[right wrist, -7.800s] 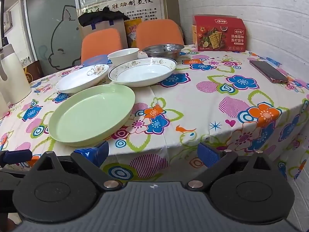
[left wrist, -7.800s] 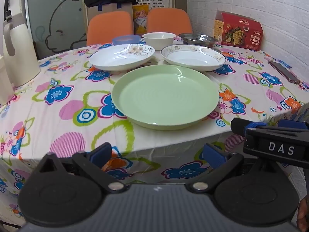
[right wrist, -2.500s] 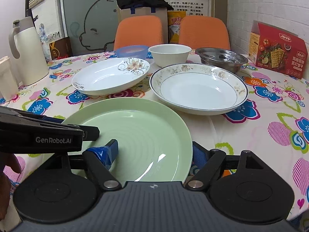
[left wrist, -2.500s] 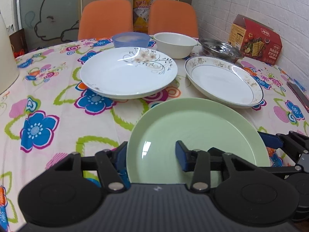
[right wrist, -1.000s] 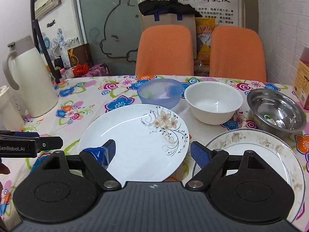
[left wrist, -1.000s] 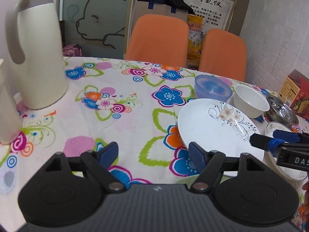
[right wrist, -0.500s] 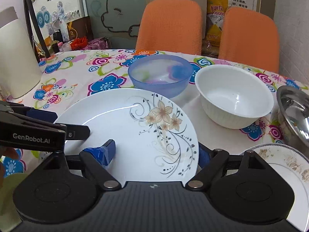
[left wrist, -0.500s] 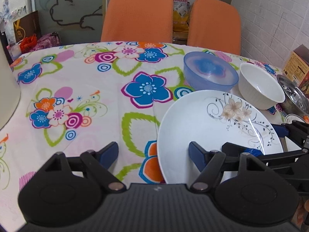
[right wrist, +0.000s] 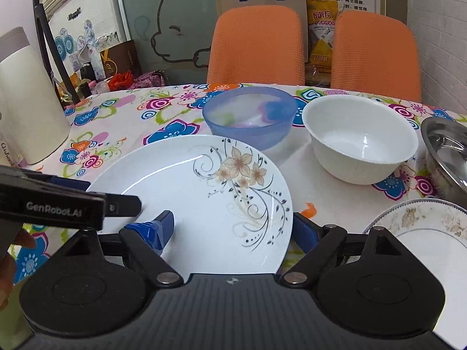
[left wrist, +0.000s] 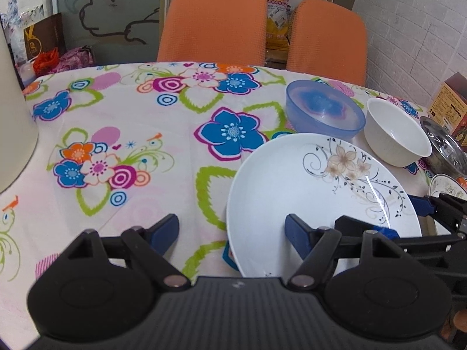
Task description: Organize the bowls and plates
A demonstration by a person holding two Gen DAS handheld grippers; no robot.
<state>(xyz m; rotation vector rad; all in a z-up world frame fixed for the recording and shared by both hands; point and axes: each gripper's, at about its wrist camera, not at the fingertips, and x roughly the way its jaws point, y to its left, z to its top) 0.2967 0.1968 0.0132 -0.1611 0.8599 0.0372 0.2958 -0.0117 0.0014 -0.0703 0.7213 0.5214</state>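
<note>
Both tongs, left [left wrist: 232,233] and right [right wrist: 233,230], now closer, spread wide, straddling flowered plate [right wrist: 204,201] (ungripped).

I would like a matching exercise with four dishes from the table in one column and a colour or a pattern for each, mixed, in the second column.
Column 1:
1. plate between the two grippers
2. bowl behind that plate
3. bowl right of the second one
4. bowl at the far right edge

Column 2:
A. shiny metal
B. translucent blue
C. white with a flower drawing
D. plain white

Pairs: 1-C, 2-B, 3-D, 4-A
</note>
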